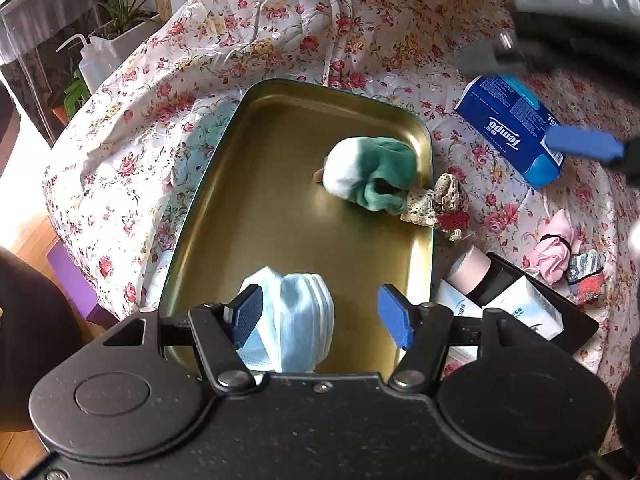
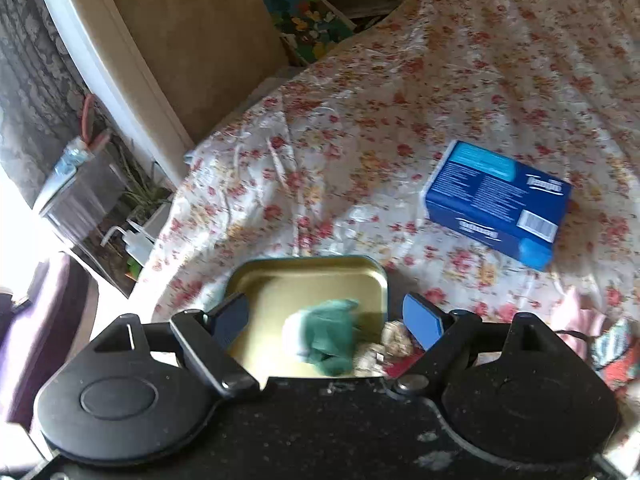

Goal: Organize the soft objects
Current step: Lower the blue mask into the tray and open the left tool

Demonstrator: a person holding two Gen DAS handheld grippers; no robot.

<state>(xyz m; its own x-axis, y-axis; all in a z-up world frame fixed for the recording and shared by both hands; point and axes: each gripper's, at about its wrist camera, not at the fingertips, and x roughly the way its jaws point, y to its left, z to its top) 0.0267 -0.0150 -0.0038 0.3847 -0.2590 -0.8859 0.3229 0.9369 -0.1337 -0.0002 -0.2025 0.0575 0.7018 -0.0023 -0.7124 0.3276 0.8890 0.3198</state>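
Note:
A gold metal tray [image 1: 224,208] lies on a floral cloth. A rolled green and white sock [image 1: 368,172] rests in its far right part. At the near end, a stack of light blue face masks [image 1: 300,320] sits in the tray between the fingers of my left gripper [image 1: 320,316]. The gripper is open: one pad is beside the stack, the other stands clear of it. My right gripper [image 2: 326,316] hangs open above the sock [image 2: 328,336] with nothing between its fingers. One of its blue fingers [image 1: 584,146] shows in the left wrist view.
A blue tissue box [image 1: 516,128] lies right of the tray. Beige sponge pieces [image 1: 436,200] lean on the tray's right rim. A pink cloth [image 1: 556,252], a patterned sponge [image 1: 586,276] and a black tray of tubes [image 1: 576,312] lie nearby. The table drops off at the left, by a squeeze bottle [image 1: 94,60].

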